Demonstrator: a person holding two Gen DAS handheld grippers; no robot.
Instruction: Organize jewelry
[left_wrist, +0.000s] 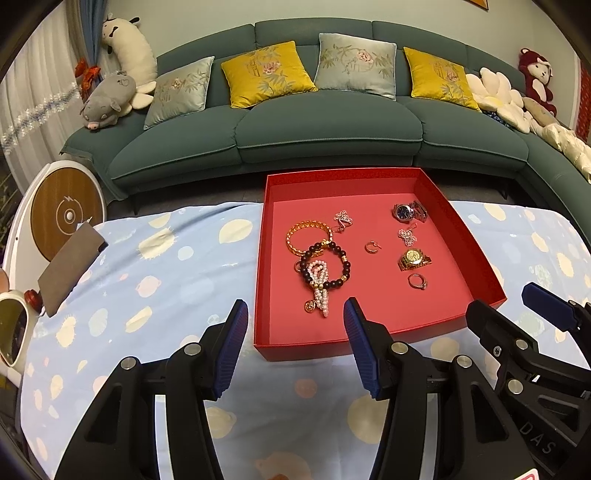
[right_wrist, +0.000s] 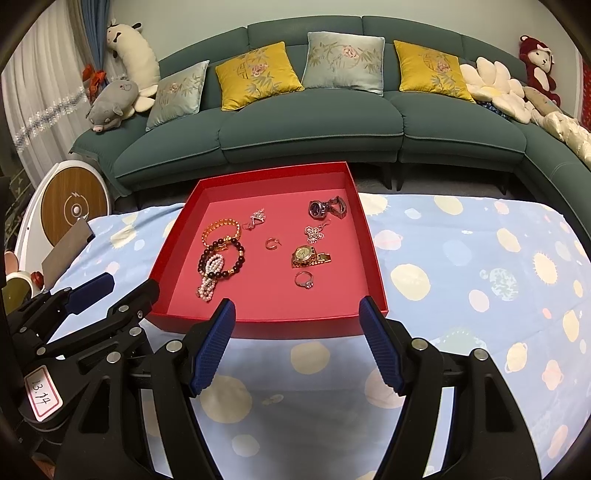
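A red tray (left_wrist: 476, 251) (right_wrist: 373, 258) on the blue patterned tablecloth holds jewelry. On its left lie a gold bangle (left_wrist: 308, 227) (right_wrist: 221, 226), a dark bead bracelet (left_wrist: 341, 273) (right_wrist: 239, 258) and a pearl strand (left_wrist: 320, 291) (right_wrist: 210, 282). On its right lie a silver watch (left_wrist: 408, 212) (right_wrist: 327, 207), a gold watch (left_wrist: 413, 257) (right_wrist: 308, 255), a ring (left_wrist: 417, 281) (right_wrist: 304, 279), a small hoop (left_wrist: 370, 246) (right_wrist: 272, 243) and sparkly earrings (left_wrist: 406, 236) (right_wrist: 314, 232). My left gripper (left_wrist: 295, 314) (right_wrist: 127, 284) is open and empty at the tray's near edge. My right gripper (right_wrist: 297, 310) (left_wrist: 509, 297) is open and empty beside it.
A grey pouch (left_wrist: 70, 266) and sunglasses (left_wrist: 11, 332) lie at the table's left edge. A round white-and-wood device (left_wrist: 66, 214) stands left. A green sofa (left_wrist: 325, 125) with cushions and plush toys runs behind the table.
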